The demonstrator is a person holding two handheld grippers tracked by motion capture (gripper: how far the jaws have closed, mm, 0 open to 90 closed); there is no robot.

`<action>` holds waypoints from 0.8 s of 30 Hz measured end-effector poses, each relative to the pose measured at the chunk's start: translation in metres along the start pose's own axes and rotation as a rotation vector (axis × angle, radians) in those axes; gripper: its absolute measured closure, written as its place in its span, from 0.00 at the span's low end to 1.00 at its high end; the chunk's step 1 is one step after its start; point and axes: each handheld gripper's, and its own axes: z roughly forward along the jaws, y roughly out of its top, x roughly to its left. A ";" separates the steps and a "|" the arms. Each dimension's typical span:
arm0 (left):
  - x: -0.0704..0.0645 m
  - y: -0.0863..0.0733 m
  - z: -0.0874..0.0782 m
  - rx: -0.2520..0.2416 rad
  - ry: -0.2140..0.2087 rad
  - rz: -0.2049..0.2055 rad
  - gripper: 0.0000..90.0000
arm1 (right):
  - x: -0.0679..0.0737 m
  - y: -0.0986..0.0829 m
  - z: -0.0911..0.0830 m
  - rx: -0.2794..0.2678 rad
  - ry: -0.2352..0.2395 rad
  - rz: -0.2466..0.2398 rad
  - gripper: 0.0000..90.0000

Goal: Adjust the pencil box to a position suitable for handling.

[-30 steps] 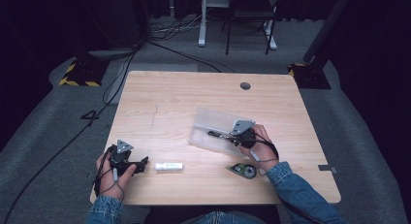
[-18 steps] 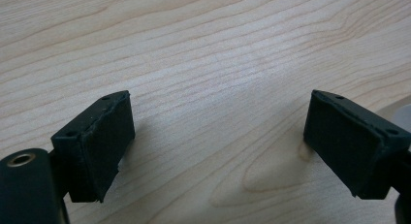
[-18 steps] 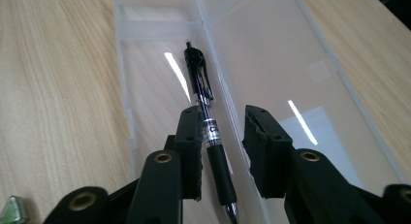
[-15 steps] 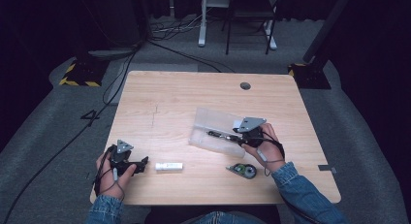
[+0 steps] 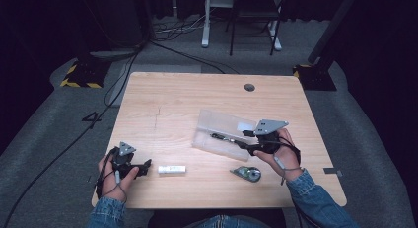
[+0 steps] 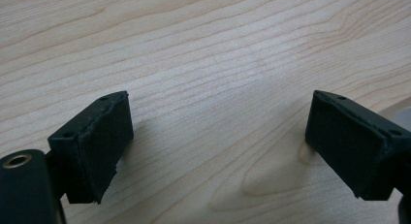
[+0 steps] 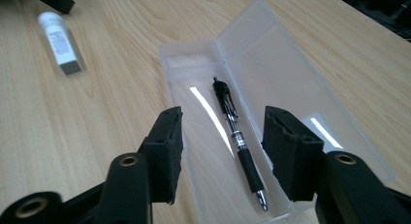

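I am working at a wooden table (image 5: pixel 172 104) with a clear plastic pencil case (image 7: pixel 271 64) lying open near its middle, and I place everything else by that case. A black pen (image 7: pixel 237 136) lies inside the case's tray, not gripped by anything. My right gripper (image 7: pixel 220 151) hangs just above the near end of the case, its jaws spread with the pen between them but not touching it. I judge the pen's placing done and the step in hand to be drawing clear. Near the case's front lies a small correction tape dispenser (image 5: pixel 248 173), and off to its left a white glue stick (image 5: pixel 172 169). Well left of the case, my left gripper (image 5: pixel 140 167) rests low over bare table, jaws spread and empty. Next I would pick up the glue stick or the tape, which calls for lowering spread jaws around it.
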 end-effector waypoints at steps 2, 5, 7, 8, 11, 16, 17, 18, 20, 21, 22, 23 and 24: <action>0.000 0.000 0.000 0.000 -0.001 -0.001 0.11 | 0.002 -0.002 -0.005 -0.004 0.017 0.022 0.51; 0.000 0.000 0.001 0.000 -0.001 -0.001 0.11 | 0.003 -0.007 -0.011 0.002 0.037 0.038 0.47; 0.000 0.000 0.001 0.000 -0.001 -0.001 0.11 | 0.005 -0.010 -0.014 0.004 0.051 0.051 0.45; 0.000 0.000 0.001 0.001 -0.002 -0.001 0.11 | 0.006 -0.013 -0.016 0.006 0.063 0.063 0.43; 0.000 0.001 0.001 0.002 -0.001 0.001 0.11 | 0.008 -0.019 -0.020 0.008 0.083 0.097 0.36; 0.000 0.001 0.001 0.002 -0.001 0.004 0.11 | 0.012 -0.029 -0.020 0.059 0.091 0.105 0.29; 0.000 0.001 0.001 0.001 -0.003 0.002 0.11 | 0.012 -0.031 -0.020 0.073 0.092 0.108 0.28; 0.000 0.001 0.001 0.002 -0.003 0.002 0.11 | 0.013 -0.034 -0.020 0.083 0.094 0.109 0.28; 0.000 0.001 0.001 0.003 -0.005 0.003 0.11 | 0.012 -0.038 -0.020 0.098 0.100 0.116 0.27; 0.000 0.001 0.001 0.002 -0.003 0.003 0.11 | 0.012 -0.041 -0.019 0.113 0.103 0.125 0.26; 0.000 0.001 0.001 0.003 -0.005 0.003 0.11 | 0.013 -0.043 -0.019 0.120 0.104 0.128 0.25; 0.000 0.001 0.001 0.002 -0.003 0.003 0.11 | 0.013 -0.046 -0.019 0.128 0.103 0.128 0.25; 0.000 0.001 0.001 0.002 -0.003 0.003 0.11 | 0.013 -0.049 -0.018 0.138 0.105 0.129 0.25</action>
